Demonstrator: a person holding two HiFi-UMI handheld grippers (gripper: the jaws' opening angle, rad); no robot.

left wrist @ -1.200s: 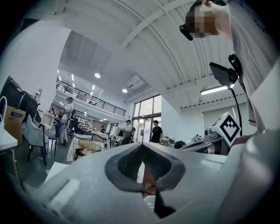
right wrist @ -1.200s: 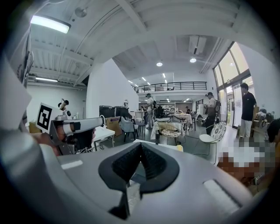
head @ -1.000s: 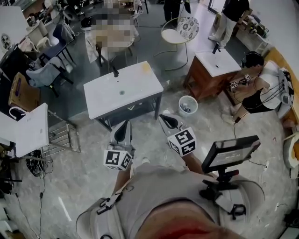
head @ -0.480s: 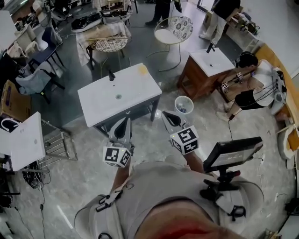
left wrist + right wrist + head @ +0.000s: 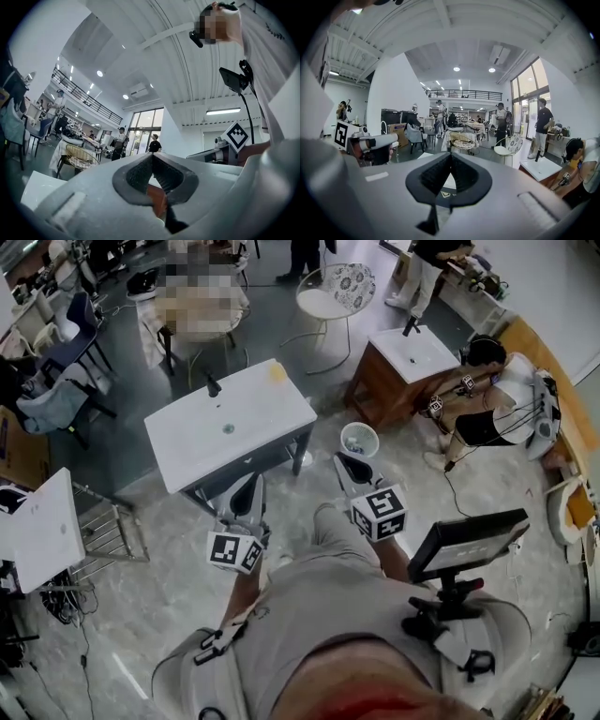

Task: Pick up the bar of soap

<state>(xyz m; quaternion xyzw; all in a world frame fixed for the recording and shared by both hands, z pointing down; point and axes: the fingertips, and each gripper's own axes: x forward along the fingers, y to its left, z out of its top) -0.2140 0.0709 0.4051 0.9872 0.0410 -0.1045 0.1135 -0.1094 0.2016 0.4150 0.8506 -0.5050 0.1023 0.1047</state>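
Note:
The bar of soap point(image 5: 277, 372) is a small yellow block on the far right corner of the white basin table point(image 5: 187, 442). My left gripper point(image 5: 246, 495) hovers over the floor just in front of the table's near edge, well short of the soap. In the left gripper view its jaws point(image 5: 152, 154) meet at the tips, shut on nothing. My right gripper point(image 5: 351, 468) hangs to the right of the table, close to a white waste bin point(image 5: 359, 440). Its jaws point(image 5: 451, 154) are shut and empty.
A black faucet point(image 5: 213, 385) stands at the table's back edge. A second basin on a wooden cabinet point(image 5: 412, 352) is at the upper right, with a person crouched beside it point(image 5: 487, 413). A metal rack point(image 5: 112, 531) stands at the left. A monitor point(image 5: 466, 542) juts out at chest height.
The view has moved forward, so the table and the waste bin lie nearer to both grippers. The right gripper has shifted up and right towards the bin. Both stay shut.

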